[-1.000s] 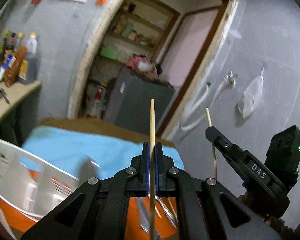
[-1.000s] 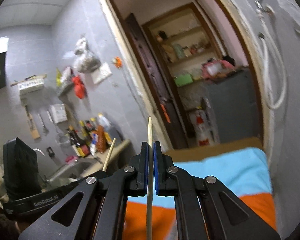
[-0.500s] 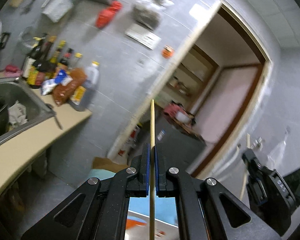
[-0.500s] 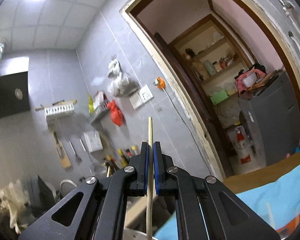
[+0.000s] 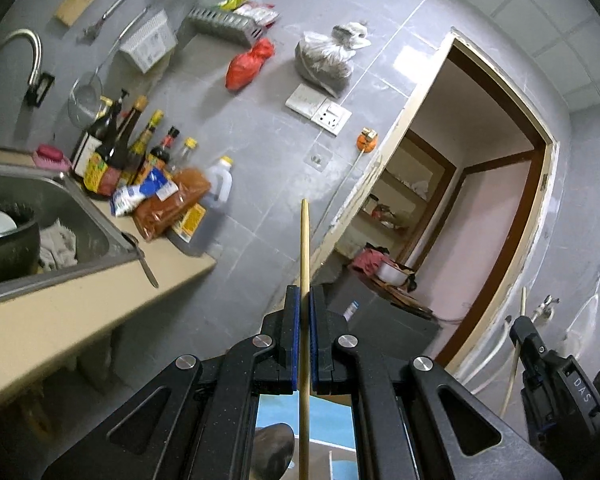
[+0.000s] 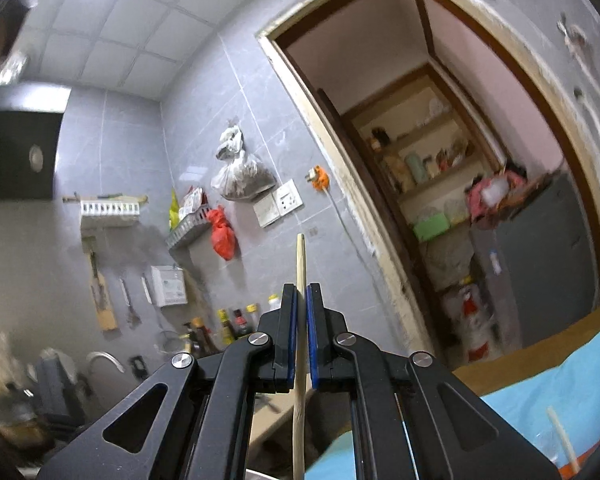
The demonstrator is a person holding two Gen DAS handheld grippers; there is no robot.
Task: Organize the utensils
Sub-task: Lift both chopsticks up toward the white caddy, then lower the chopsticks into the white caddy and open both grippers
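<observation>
Left wrist view: left gripper (image 5: 305, 334) clamped tight on a bamboo chopstick (image 5: 305, 248), blue pads (image 5: 295, 336) pressing both sides. Stick runs straight through the jaws, tip well fwd, tail dropping below the frame. Gripper aimed about level at the tiled wall, sink (image 5: 48, 216) and bottles (image 5: 128, 148) to the left, doorway (image 5: 492, 208) right. Right gripper (image 5: 520, 326) seen at lower right edge, also with a stick upright in it. Spoon (image 5: 272, 452) and blue cloth (image 5: 328, 412) visible under the jaws; no utensil holder in view.

Right wrist view: right gripper (image 6: 301, 336) closed on a second chopstick (image 6: 300, 264), which sits slightly tilted between the pads. Gripper pitched a bit upward toward wall and ceiling. Blue cloth (image 6: 548, 396) at lower right, one more stick-like item (image 6: 560, 436) lying on it.

Assessment: both sticks lifted, in transit; drop-off spot not seen, so progress approx. midway at best. Recs: keep both clamps firm, no slack until over the holder; tilt wrists down to bring the target into view before lowering; keep the two grippers apart so tips don't cross; correct the right stick's lean by angling the wrist, not regripping.
</observation>
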